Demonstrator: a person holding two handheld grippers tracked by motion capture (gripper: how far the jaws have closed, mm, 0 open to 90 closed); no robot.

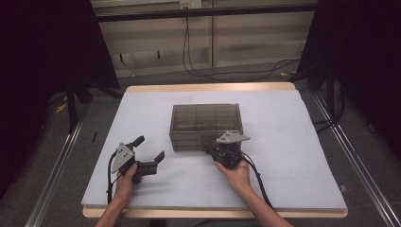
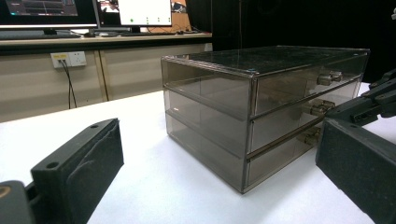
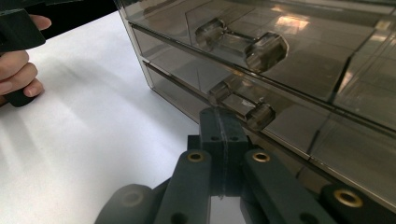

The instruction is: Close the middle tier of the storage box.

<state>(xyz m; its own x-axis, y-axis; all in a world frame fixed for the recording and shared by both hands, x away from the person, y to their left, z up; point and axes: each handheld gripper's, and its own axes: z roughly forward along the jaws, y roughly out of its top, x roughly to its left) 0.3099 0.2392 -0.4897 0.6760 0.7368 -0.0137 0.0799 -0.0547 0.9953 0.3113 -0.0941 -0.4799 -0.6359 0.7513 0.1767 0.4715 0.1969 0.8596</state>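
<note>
the smoky drawer box sits mid-table. the right tongs are clenched with pads together at its front, just below a drawer handle. the left tongs rest released, well apart.

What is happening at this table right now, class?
A person sits at a white table with a claw in each hand. The right claw is shut, its tips at the front of a smoky clear three-drawer box, right by the handle of the lowest drawer; whether it grips that handle is unclear. All drawers look closed. The left claw rests open on the table, off to the box's left.
</note>
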